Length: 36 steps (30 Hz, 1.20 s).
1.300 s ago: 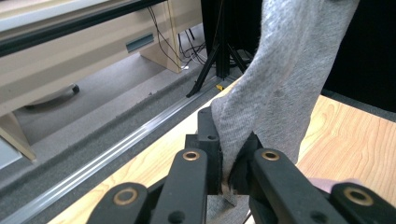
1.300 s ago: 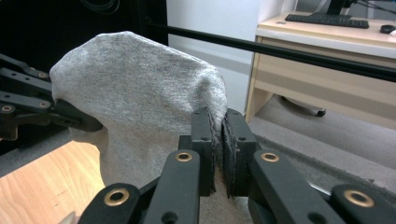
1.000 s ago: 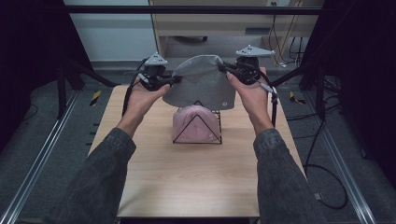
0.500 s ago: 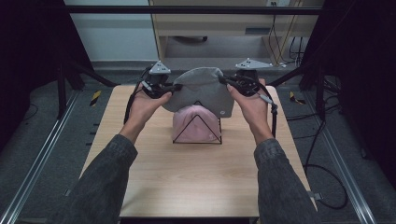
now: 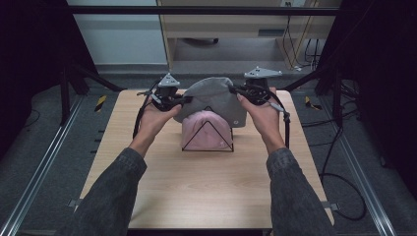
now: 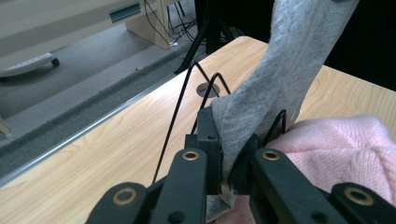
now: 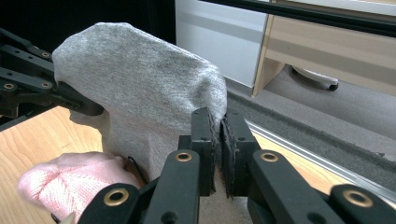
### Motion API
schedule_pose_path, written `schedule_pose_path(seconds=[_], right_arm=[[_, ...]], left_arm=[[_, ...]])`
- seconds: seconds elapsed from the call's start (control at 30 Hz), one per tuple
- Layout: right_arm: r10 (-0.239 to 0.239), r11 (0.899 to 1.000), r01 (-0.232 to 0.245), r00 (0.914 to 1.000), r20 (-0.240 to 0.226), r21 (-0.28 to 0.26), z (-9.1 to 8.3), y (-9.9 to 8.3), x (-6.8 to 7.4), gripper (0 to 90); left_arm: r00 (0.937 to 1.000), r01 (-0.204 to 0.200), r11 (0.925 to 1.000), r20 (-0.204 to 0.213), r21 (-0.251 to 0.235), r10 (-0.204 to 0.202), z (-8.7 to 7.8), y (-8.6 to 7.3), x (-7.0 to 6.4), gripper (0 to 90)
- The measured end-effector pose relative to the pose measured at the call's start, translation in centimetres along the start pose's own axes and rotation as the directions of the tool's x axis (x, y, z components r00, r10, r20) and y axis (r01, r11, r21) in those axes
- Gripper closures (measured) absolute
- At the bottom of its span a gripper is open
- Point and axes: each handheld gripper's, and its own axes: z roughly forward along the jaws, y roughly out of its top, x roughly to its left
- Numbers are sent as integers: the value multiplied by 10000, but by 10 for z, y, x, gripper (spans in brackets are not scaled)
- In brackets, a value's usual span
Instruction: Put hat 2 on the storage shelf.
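Over the wooden tabletop [image 5: 196,187] my left gripper [image 5: 183,100] and right gripper [image 5: 235,90] each clenched the grey beanie [image 5: 211,98] above the pink beanie [image 5: 206,130].

I am holding the upper hat [image 5: 212,98] stretched between my two grippers, my left gripper [image 5: 183,100] pinching its left edge and my right gripper [image 5: 235,91] pinching its right edge, above the far middle of the table [image 5: 206,187]. The lower hat [image 5: 206,132] is sitting on the wire stand [image 5: 208,147] directly beneath and slightly nearer to me, with the upper hat's lower edge hanging down behind it. Beyond the table's far edge, a cabinet [image 5: 236,22] is standing on the floor.
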Motion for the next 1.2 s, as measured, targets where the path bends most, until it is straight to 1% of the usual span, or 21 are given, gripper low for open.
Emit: schedule_pose_path(seconds=[0.03,0.13,0.17,0.23,0.47,0.57,0.63,0.67,0.73,0.83,0.87,0.93,1.0,1.03,1.13,1.2], right_arm=[[-39,10000,39,10000,10,86,1,-1,0,847],[-5,9999,5,10000,11,118,2,-4,1,847],[32,9999,-32,10000,-5,122,2,-5,1,847],[60,9999,-60,10000,-16,161,3,-8,1,847],[164,9994,-160,9998,-111,319,8,-18,1,847],[202,9990,-196,9997,-149,407,10,-21,1,847],[179,9988,-174,9998,-110,450,12,-24,1,847],[204,9988,-198,9997,-111,450,12,-25,1,847],[259,9985,-255,9996,-89,478,13,-27,2,847],[200,9982,-193,9997,-128,573,14,-30,3,847],[229,9980,-220,9996,-139,600,15,-30,3,847],[190,9975,-180,9997,-134,687,18,-32,4,847],[210,9962,-198,9997,-136,842,21,-35,5,847],[222,9966,-208,9996,-161,801,22,-37,6,846],[315,9960,-299,9993,-183,840,25,-41,7,847],[381,9954,-364,9991,-179,882,27,-44,7,847]], left_arm=[[10000,17,10000,9,-4,-17,0,-1,0,859],[9999,53,10000,143,22,-54,2,-4,0,859],[9999,13,10000,125,42,-14,2,-5,0,859],[9999,121,9999,114,25,-121,3,-7,0,860],[9995,263,9995,179,166,-266,8,-16,2,859],[9983,481,9988,312,93,-484,10,-19,3,859],[9990,370,9992,242,174,-374,11,-21,3,859],[9988,435,9988,235,209,-439,12,-22,3,859],[9989,412,9987,214,293,-418,14,-25,3,859],[9987,451,9984,205,331,-458,15,-30,3,859],[9984,518,9980,206,351,-526,16,-31,3,859],[9983,576,9978,62,324,-579,19,-34,3,858],[9961,865,9960,129,239,-869,21,-39,4,859],[9957,910,9955,144,269,-914,22,-40,4,859],[9961,874,9954,110,385,-879,24,-45,3,859],[9956,924,9946,96,469,-929,25,-47,3,858]])
